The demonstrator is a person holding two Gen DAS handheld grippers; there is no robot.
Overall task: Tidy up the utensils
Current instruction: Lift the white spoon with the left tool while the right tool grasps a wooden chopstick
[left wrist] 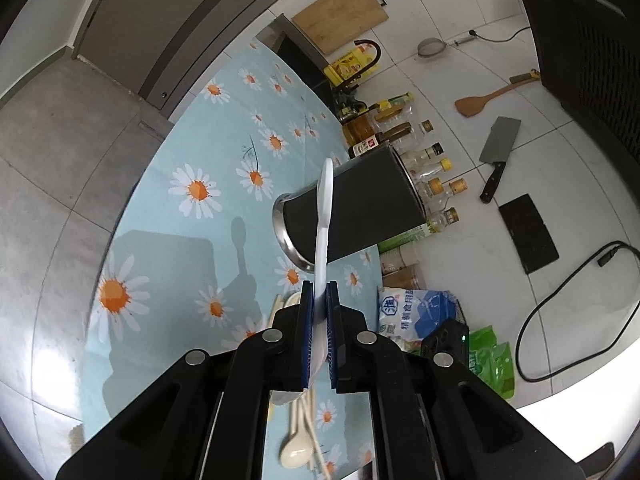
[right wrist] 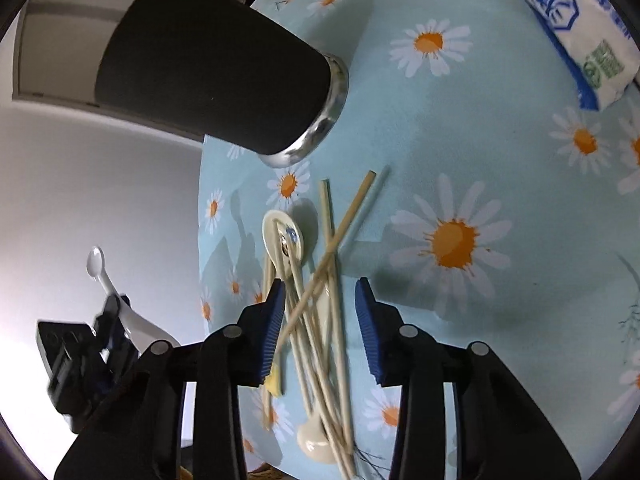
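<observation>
My left gripper (left wrist: 320, 300) is shut on the handle of a white plastic spoon (left wrist: 325, 208), which sticks out in front of a black utensil holder (left wrist: 368, 208) with a steel base ring. In the right wrist view the same spoon (right wrist: 97, 264) shows at the far left, off the table's edge. My right gripper (right wrist: 320, 290) hangs low over a pile of wooden chopsticks (right wrist: 332, 240) and cream spoons (right wrist: 284, 236) on the daisy tablecloth (right wrist: 500, 140). Its blue pads (right wrist: 276, 320) stand apart on either side of the pile without pressing on it. The holder (right wrist: 208, 72) stands just beyond.
Sauce and oil bottles (left wrist: 420, 160) line the back of the table against a tiled wall. A cleaver (left wrist: 500, 148), wooden spatula (left wrist: 480, 102) and cutting board (left wrist: 340, 16) hang there. A salt bag (right wrist: 576, 28) and a green packet (left wrist: 492, 360) lie nearby.
</observation>
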